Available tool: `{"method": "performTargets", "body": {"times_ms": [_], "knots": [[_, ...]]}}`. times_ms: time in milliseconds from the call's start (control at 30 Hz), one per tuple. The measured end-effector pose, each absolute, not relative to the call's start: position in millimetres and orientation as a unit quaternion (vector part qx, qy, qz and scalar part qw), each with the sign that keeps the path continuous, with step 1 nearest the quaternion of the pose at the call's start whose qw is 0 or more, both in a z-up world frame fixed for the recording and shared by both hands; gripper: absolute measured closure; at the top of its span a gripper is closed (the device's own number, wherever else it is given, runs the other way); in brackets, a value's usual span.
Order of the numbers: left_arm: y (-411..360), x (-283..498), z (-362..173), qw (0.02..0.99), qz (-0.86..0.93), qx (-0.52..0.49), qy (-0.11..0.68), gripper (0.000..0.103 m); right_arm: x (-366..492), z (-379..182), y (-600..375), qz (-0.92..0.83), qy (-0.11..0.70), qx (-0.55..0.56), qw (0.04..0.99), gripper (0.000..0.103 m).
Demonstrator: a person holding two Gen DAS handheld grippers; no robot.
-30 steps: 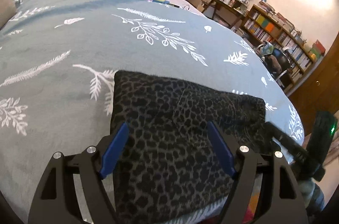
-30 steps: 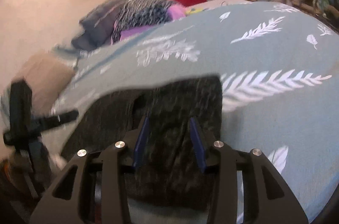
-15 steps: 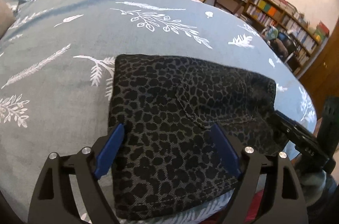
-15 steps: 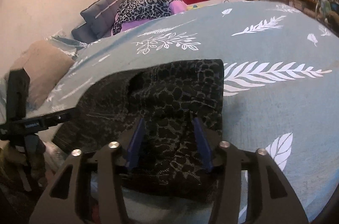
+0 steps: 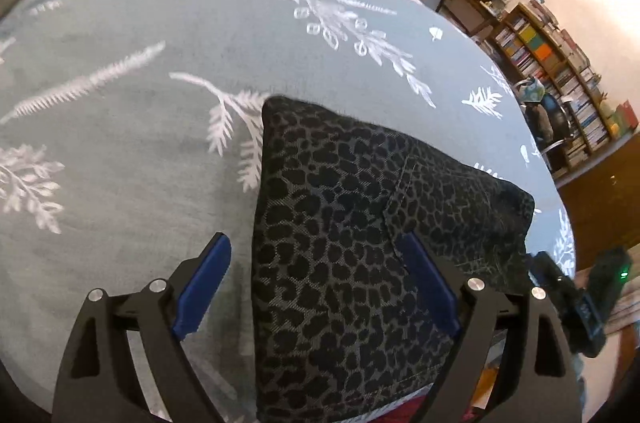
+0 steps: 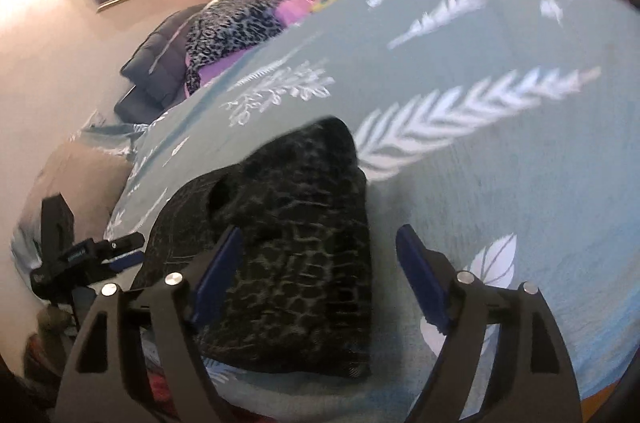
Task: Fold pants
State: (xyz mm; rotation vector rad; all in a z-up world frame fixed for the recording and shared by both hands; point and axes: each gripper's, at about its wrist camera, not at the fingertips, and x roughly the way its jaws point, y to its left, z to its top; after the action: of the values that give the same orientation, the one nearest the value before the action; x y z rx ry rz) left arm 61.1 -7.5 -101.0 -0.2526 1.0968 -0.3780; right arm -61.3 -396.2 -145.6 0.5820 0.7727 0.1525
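Note:
The leopard-print pants (image 5: 360,243) lie folded in a compact rectangle on the teal bedspread (image 5: 140,71), near the bed's front edge. They also show in the right wrist view (image 6: 296,243), blurred. My left gripper (image 5: 316,283) is open and empty, its blue fingers straddling the left edge of the pants. My right gripper (image 6: 320,275) is open and empty, astride the right edge of the pants. The right gripper shows at the right of the left wrist view (image 5: 576,299), and the left gripper at the left of the right wrist view (image 6: 88,255).
A pile of leopard and purple clothes (image 6: 240,23) and a dark pillow (image 6: 156,79) sit at the head of the bed. A beige cushion (image 6: 80,179) lies at its left. Bookshelves (image 5: 560,63) stand to the right of the bed.
My right gripper has opened wide and shifted right along the pants. My left gripper has shifted left, so its left finger is now over bare bedspread. The pants lie still.

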Motion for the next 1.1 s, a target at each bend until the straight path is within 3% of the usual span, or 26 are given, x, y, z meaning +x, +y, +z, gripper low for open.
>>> {"method": "performTargets", "body": {"times_ms": [667, 767, 933, 1100], "knots": [[-13.7, 84.0, -131.0, 0.780, -0.253, -0.167, 0.547, 0.016, -19.0, -174.5, -375.9, 0.140, 0.440, 0.289, 0.838, 0.019], [-14.6, 83.2, -130.3, 0.777, -0.261, -0.163, 0.550, 0.021, -16.0, -174.2, -371.8, 0.150, 0.448, 0.275, 0.837, 0.019], [-2.4, 80.4, -129.6, 0.770, -0.264, -0.188, 0.550, 0.038, -13.2, -176.9, -376.6, 0.191, 0.446, 0.313, 0.816, 0.019], [-0.3, 78.2, -128.0, 0.769, -0.269, -0.184, 0.550, 0.040, -7.7, -179.4, -376.3, 0.217, 0.451, 0.322, 0.804, 0.020]]}}
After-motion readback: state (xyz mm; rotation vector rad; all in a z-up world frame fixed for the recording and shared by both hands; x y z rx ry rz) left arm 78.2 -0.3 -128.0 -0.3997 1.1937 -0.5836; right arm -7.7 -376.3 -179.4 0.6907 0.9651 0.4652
